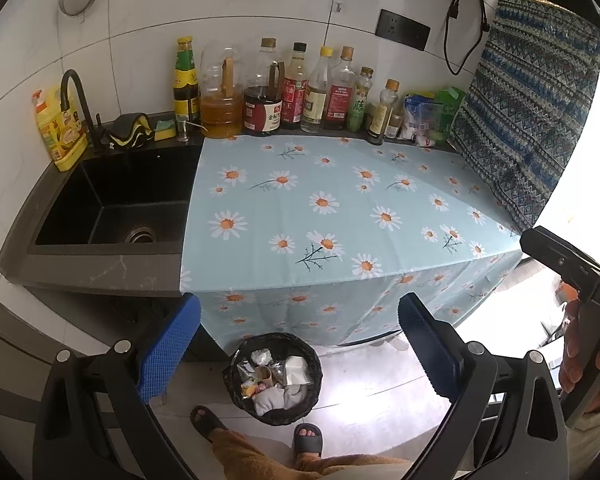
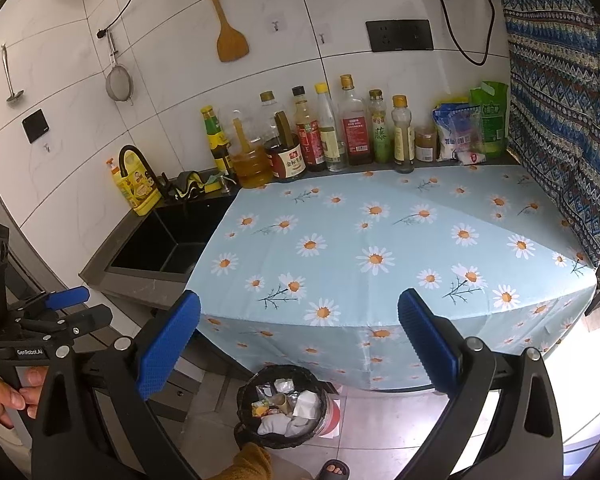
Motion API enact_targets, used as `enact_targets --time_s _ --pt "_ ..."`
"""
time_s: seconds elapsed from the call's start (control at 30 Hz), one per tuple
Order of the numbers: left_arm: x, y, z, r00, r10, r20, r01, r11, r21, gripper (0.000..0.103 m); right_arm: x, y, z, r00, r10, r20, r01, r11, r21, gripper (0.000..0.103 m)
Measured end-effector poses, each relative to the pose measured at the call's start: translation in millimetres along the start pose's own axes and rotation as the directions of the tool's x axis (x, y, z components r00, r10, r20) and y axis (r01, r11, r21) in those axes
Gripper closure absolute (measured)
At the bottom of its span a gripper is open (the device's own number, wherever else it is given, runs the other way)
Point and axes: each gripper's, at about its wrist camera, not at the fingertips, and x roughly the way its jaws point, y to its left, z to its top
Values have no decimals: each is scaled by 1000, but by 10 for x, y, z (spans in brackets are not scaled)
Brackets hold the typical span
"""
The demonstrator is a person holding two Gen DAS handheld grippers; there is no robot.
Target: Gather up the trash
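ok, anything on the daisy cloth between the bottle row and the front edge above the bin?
Nothing: the blue daisy tablecloth is bare from the sauce bottles to its front edge above the black trash bin, in both wrist views.

Both views are bright and mostly sharp, lit by daylight pouring in from the right, where the window area (image 1: 580,240) blows out to pure white. Glare washes over the floor tiles (image 1: 380,400) beside the bin. The sink (image 1: 112,208) stays dark with little detail. Fisheye distortion bends the wall tiles (image 2: 80,60), and black vignetting fills the corners.
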Motion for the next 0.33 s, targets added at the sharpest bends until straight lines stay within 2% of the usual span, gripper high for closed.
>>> enact_targets --time_s 0.33 --pt "44 7 18 1000 6 -14 -6 1000 -2 7 95 48 41 1000 6 -15 -6 1000 -11 5"
